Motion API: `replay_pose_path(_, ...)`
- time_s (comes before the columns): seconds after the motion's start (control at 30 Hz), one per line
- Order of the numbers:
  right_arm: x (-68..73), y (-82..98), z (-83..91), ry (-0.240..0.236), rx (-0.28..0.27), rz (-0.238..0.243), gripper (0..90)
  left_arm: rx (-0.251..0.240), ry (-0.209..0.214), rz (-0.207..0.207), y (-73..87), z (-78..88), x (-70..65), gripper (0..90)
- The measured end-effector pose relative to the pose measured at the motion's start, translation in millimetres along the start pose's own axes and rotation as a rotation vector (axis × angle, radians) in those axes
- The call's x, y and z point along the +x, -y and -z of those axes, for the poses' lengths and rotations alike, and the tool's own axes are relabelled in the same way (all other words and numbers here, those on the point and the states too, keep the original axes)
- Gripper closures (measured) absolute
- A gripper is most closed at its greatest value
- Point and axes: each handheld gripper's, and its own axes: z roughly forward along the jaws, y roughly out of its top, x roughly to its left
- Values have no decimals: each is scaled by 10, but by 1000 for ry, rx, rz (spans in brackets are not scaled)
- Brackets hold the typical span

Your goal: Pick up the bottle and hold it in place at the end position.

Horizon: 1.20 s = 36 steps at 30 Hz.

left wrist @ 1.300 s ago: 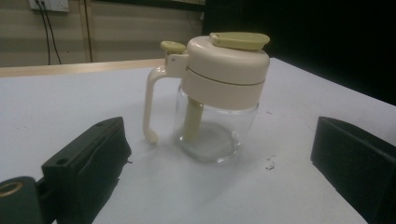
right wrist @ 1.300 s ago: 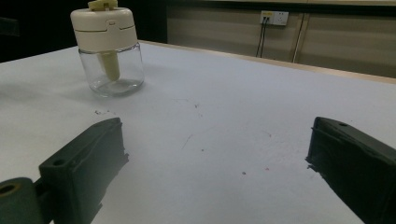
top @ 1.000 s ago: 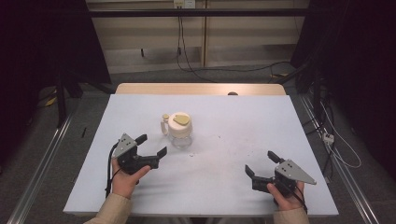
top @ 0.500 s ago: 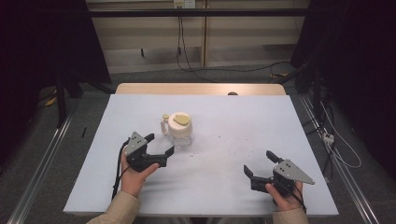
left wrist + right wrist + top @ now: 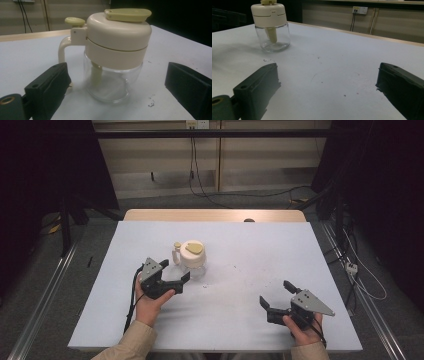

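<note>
The little glass jug (image 5: 192,258) with the cream lid stands left of the desk's (image 5: 300,250) middle, right before the spread left gripper (image 5: 176,271), while the right gripper (image 5: 276,293), spread too, waits near the front right corner.

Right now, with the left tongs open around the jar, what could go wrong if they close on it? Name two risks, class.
1. The jar has clear, smooth glass below a cream lid; the left tongs might slip on the glass.
2. The handle sits next to one jaw; closing could catch it and turn or tip the jar on the table.
The right tongs are open, too far away to steady it.
</note>
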Motion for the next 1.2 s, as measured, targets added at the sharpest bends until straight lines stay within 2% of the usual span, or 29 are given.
replay_pose_path(0.27, -4, -4, -10, 6, -1, -5, 36, 12, 7, 2, -12, -125, -32, 52)
replay_pose_path(0.67, -9, -3, -6, 1, -3, -6, 38, 18, -21, 10, -22, -273, -13, 55)
replay_pose_path(0.8, -10, -2, -6, 2, -2, -7, 37, 19, -16, -3, -33, -316, -33, 55)
replay_pose_path(0.97, -11, -2, -5, 1, -2, -8, 38, 15, -29, 2, -46, -390, -46, 53)
replay_pose_path(1.1, -11, 0, -3, 0, -1, -9, 38, 19, -24, 13, -32, -447, -55, 53)
replay_pose_path(1.2, -11, 0, -3, 0, -2, -9, 38, 19, -26, 7, -40, -469, -53, 52)
